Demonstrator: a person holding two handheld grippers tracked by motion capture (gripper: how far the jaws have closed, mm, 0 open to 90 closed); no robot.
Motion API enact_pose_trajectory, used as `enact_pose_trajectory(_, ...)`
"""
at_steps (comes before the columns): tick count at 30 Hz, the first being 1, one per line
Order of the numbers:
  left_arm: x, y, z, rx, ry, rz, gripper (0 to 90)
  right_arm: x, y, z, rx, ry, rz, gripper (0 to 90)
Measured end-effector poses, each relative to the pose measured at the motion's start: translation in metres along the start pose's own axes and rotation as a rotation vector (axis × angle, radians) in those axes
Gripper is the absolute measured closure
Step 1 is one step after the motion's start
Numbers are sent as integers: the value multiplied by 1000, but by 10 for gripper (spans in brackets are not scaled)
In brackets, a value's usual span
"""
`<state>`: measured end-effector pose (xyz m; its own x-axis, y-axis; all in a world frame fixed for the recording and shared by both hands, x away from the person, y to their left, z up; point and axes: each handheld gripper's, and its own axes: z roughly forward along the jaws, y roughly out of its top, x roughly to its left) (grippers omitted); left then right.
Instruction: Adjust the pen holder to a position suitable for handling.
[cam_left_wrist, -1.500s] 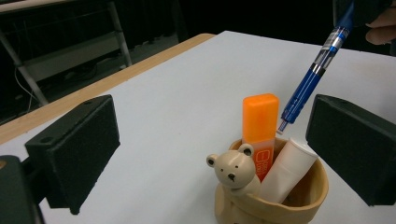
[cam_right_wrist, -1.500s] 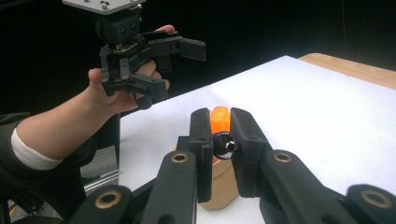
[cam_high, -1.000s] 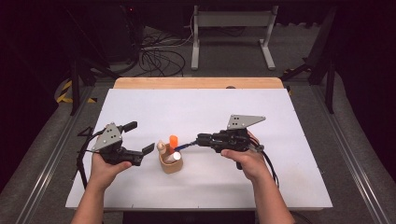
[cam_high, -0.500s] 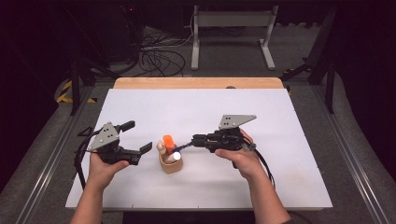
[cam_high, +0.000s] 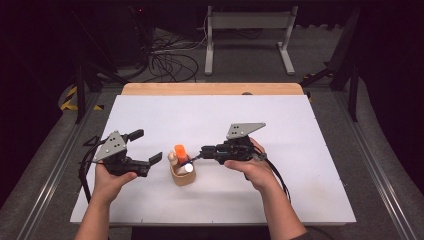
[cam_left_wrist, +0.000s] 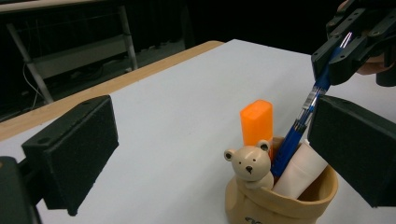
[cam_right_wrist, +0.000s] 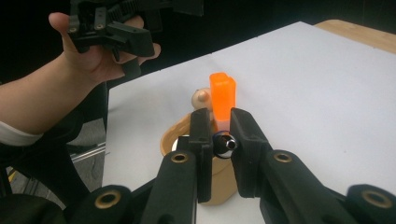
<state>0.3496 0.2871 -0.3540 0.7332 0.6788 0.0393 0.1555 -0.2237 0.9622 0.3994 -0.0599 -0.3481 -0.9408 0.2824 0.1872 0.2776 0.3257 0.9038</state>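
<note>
- Black, spread fingers mark the left gripper (cam_high: 145, 150), which hovers left of the holder and grips nothing; judged from here, it could steady the holder if it starts to tip.
- Tan and bear-faced, the pen holder (cam_high: 182, 176) stands upright near the middle of the white surface (cam_high: 300, 125), towards its near edge, between the two grippers.
- Inside it stand an orange marker (cam_high: 180, 153) and a white tube (cam_left_wrist: 299, 171), packed close together.
- The blue pen (cam_left_wrist: 299, 126) leans rightward, its lower end in the holder and its top pinched by the right gripper (cam_right_wrist: 219, 135), whose fingers are pressed on its barrel.
- To do this step well, I would move the pen along its own slant, slowly, so it neither drags the marker nor tilts the holder.
- Keep the pinch firm until the pen is settled.
</note>
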Motion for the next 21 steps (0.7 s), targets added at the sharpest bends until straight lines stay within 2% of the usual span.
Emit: enact_pose_trajectory(21, 1, -1, -1, -6, -2, -9, 25, -1, 0, 19, 53, 11, 2, 802)
